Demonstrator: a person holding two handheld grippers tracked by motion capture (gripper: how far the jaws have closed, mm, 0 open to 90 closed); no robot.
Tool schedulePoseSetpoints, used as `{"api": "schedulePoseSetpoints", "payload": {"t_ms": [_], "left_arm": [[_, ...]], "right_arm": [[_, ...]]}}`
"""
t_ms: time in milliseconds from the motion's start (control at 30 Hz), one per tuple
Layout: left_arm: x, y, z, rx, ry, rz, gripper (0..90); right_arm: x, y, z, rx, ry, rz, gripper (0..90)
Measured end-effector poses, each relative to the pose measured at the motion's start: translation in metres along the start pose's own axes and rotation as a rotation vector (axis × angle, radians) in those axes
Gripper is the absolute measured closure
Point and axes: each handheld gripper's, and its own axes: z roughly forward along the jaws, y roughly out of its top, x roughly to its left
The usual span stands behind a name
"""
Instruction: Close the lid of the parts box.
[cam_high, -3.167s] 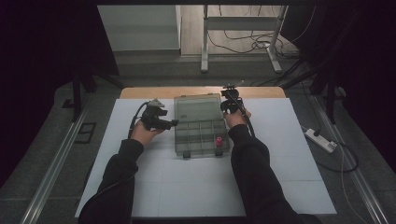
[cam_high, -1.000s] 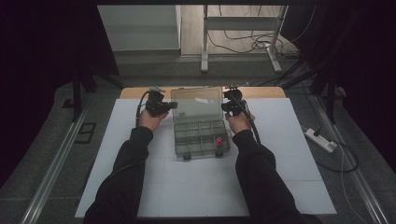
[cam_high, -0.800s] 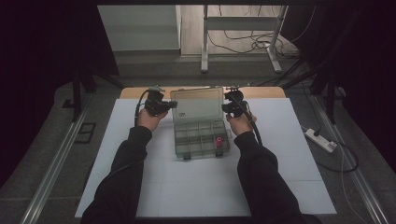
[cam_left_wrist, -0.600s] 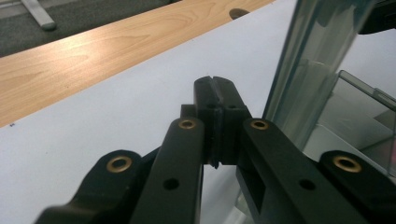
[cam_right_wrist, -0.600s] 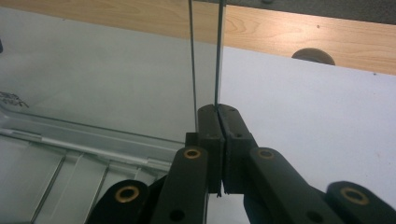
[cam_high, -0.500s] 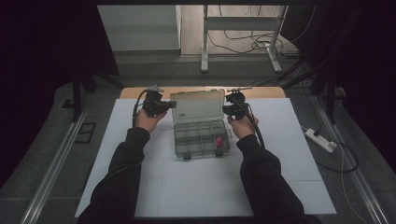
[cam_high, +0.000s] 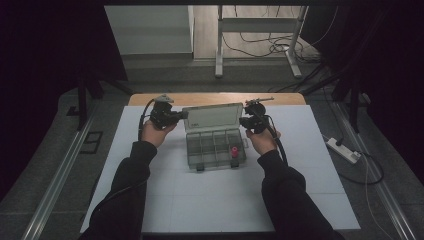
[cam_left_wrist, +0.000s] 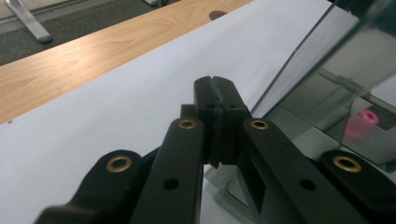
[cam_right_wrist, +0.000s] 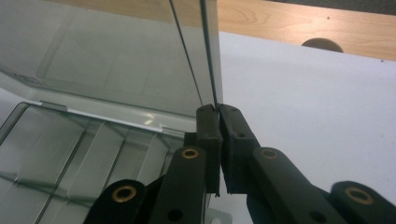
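- Clear plastic organizer box on the white table cover, near the far middle, between the two hands; lid raised almost upright on its rear hinge, base flat with divided compartments.
- Small pink piece in a front compartment on the right side of the base; seen again through the lid wall in the left gripper view.
- Probably light and stiff: thin transparent shell, likely to slide on the smooth cover and to flex or crack if twisted. Lid edge narrow and slick, so best pinched at both side edges near the top corners, evenly, to keep the hinge from skewing.
- Right gripper: jaws clenched on the lid's thin side edge, which runs straight down into the seam between the pads.
- Left gripper: jaws pressed fully together, tips just beside the lid's other edge; nothing visible between the pads, so seemingly bracing rather than pinching, though contact cannot be told.
- Against the earliest high-view frame: lid then flat on the base, now swung up and leaning slightly back; both hands farther from the person and a little higher, following the lid's edge.
- Beyond the box: bare wooden table edge past the cover, a power strip on the floor at right.
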Motion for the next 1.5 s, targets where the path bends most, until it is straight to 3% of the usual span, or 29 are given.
{"api": "schedulePoseSetpoints", "payload": {"t_ms": [633, 1000, 1500], "left_arm": [[-0.029, -0.014, -0.009, 0.001, -0.018, 0.021, 88.8], [-0.041, -0.025, -0.016, 0.010, -0.030, 0.015, 88.8], [-0.067, -0.040, -0.025, 0.019, -0.052, 0.008, 88.7]], "right_arm": [[-0.002, -0.020, -0.012, 0.049, 0.046, -0.020, 88.1], [-0.004, -0.033, -0.021, 0.071, 0.114, -0.016, 89.2], [-0.004, -0.058, -0.037, 0.101, 0.175, -0.108, 89.3]]}}
